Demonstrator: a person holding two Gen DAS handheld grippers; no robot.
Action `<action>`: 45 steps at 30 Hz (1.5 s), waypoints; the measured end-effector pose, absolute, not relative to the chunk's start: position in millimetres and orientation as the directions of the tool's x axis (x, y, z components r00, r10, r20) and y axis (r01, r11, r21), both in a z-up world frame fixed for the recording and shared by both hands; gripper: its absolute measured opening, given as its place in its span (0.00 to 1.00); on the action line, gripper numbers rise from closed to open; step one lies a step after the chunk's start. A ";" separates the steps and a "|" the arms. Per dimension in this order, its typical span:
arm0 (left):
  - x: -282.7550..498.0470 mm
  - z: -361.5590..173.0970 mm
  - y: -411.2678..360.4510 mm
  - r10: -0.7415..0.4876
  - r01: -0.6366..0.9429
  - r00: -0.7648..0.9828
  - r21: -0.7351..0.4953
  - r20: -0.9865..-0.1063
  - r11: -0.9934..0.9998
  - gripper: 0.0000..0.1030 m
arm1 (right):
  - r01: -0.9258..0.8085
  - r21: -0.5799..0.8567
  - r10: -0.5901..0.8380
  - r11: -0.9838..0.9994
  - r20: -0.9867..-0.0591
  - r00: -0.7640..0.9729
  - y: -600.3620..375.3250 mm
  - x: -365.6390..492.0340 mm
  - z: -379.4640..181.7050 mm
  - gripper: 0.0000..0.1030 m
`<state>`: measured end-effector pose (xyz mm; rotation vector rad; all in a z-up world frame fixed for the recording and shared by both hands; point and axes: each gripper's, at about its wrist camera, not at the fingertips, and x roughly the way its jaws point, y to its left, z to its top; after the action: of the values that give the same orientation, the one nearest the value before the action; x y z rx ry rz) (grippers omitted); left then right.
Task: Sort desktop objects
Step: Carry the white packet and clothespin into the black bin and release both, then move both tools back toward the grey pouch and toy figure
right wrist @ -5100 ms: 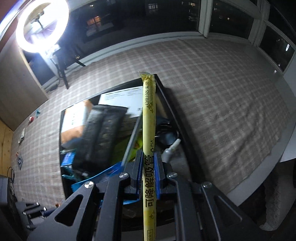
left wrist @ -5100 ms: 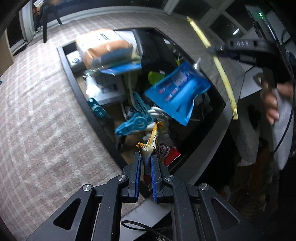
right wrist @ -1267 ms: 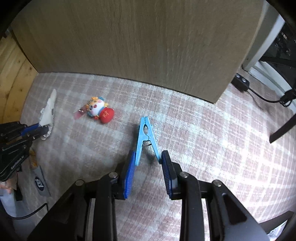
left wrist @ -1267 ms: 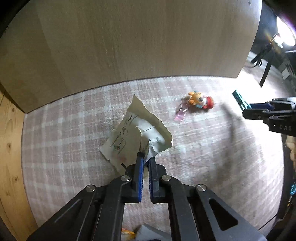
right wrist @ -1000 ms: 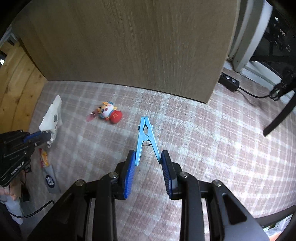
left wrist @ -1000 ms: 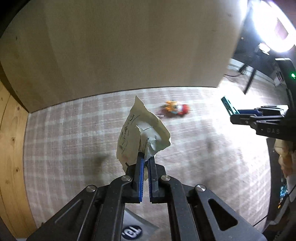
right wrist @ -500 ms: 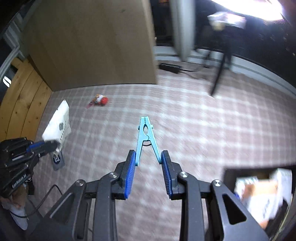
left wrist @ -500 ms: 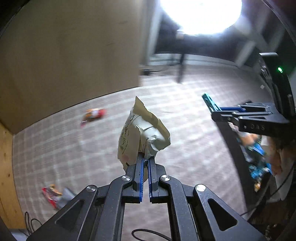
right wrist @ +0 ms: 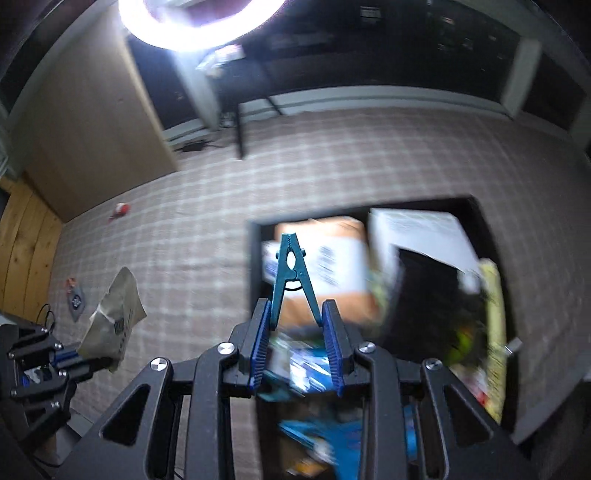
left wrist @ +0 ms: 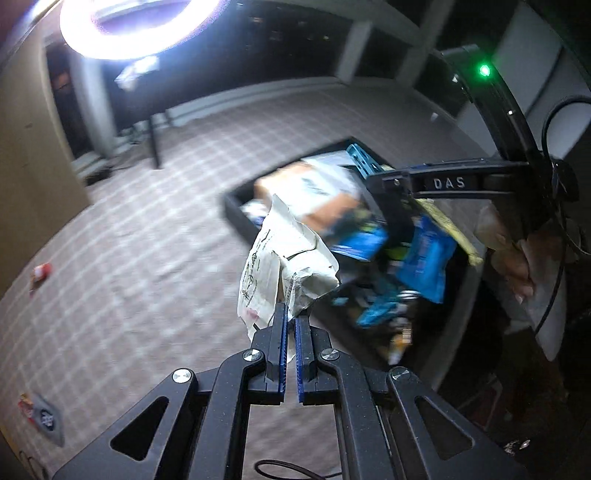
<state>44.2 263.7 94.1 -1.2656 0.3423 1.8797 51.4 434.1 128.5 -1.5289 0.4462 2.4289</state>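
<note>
My left gripper (left wrist: 290,314) is shut on a crumpled white paper packet (left wrist: 284,258), which hangs in the air above the checked cloth, just left of the black box (left wrist: 236,214). My right gripper (right wrist: 297,314) is shut on the two handles of a blue clothes peg (right wrist: 291,266), held over the left end of the black box (right wrist: 255,258). The right gripper (left wrist: 391,177) also shows at the right of the left wrist view, with the blue clothes peg (left wrist: 360,158) sticking out of it. The left gripper (right wrist: 70,356) with the white packet (right wrist: 110,321) appears at the lower left of the right wrist view.
The black box is full of packets, a cardboard carton (right wrist: 325,266), a white sheet (right wrist: 417,225) and blue wrappers (left wrist: 424,266). A small red toy (right wrist: 121,209) and a grey sachet (right wrist: 75,302) lie on the checked cloth. A ring light (right wrist: 199,22) stands behind.
Both grippers have swung across the cloth from the wooden panel side to the black box, carrying the white packet and the blue peg. The red toy has dropped far behind to the left.
</note>
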 end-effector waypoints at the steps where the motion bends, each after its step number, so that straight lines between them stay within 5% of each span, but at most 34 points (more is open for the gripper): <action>1: 49.0 93.5 270.8 0.484 -0.758 -0.141 -0.221 -0.864 -0.614 0.03 | -0.370 0.128 0.044 -0.920 -0.904 -0.424 441.0 60.8 129.2 0.27; 14: 81.6 46.2 331.3 0.558 -0.614 0.147 -0.518 -0.816 -0.596 0.03 | -0.473 0.115 0.098 -0.874 -0.910 -0.403 505.0 134.2 121.4 0.27; 26: 100.1 29.2 345.7 0.435 -0.648 0.083 -0.380 -0.897 -0.660 0.03 | -0.483 0.114 0.089 -0.868 -0.922 -0.378 530.9 140.5 107.1 0.27; 34: 106.3 34.1 345.3 0.383 -0.670 0.031 -0.303 -0.923 -0.677 0.30 | -0.482 0.076 0.093 -0.873 -0.944 -0.318 543.2 128.4 95.2 0.33; 45: 94.9 53.9 319.6 0.375 -0.646 -0.062 -0.249 -0.925 -0.722 0.31 | -0.458 0.097 0.094 -0.884 -0.922 -0.376 529.6 127.2 117.6 0.36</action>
<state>94.9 319.6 53.9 -1.5142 0.2992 1.8594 127.2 529.6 117.6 -1.5119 0.4858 2.3060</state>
